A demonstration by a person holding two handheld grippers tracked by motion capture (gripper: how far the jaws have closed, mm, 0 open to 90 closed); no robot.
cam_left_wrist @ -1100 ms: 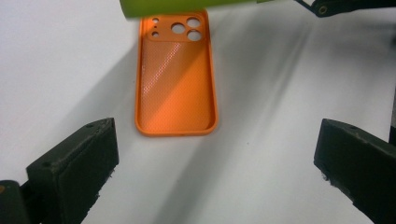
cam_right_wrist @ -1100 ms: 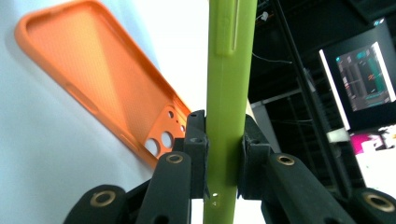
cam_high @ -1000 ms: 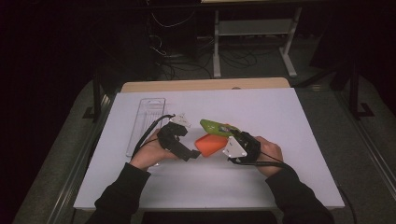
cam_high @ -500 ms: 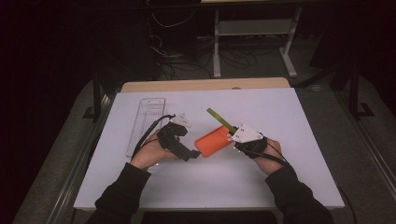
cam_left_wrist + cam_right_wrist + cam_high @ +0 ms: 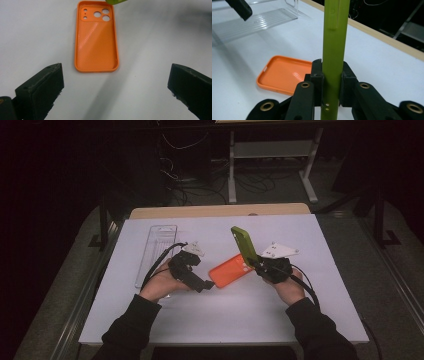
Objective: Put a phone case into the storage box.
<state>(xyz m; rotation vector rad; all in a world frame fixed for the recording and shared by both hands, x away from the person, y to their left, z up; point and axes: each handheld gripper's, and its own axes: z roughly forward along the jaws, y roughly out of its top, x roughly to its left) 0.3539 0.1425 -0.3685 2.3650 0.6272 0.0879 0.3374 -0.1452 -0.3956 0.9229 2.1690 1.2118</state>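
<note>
While the right gripper [image 5: 256,263] clamps its fingers on the upright green case [image 5: 244,244], the left gripper [image 5: 209,284], fingers wide, faces the orange case [image 5: 229,270] at its three o'clock.

the high view looks forward and down over the white tabletop [image 5: 300,320] from above. each gripper view sits low and close, looking along its own fingers. all three share the orange case [image 5: 230,270] [image 5: 96,40] [image 5: 283,75].

You are working at a white-topped table [image 5: 300,320] with a wooden far edge [image 5: 220,211], lit from above, while a dark room is receding behind it, holding a white metal stand [image 5: 272,150] and loose floor cables [image 5: 200,185].
</note>
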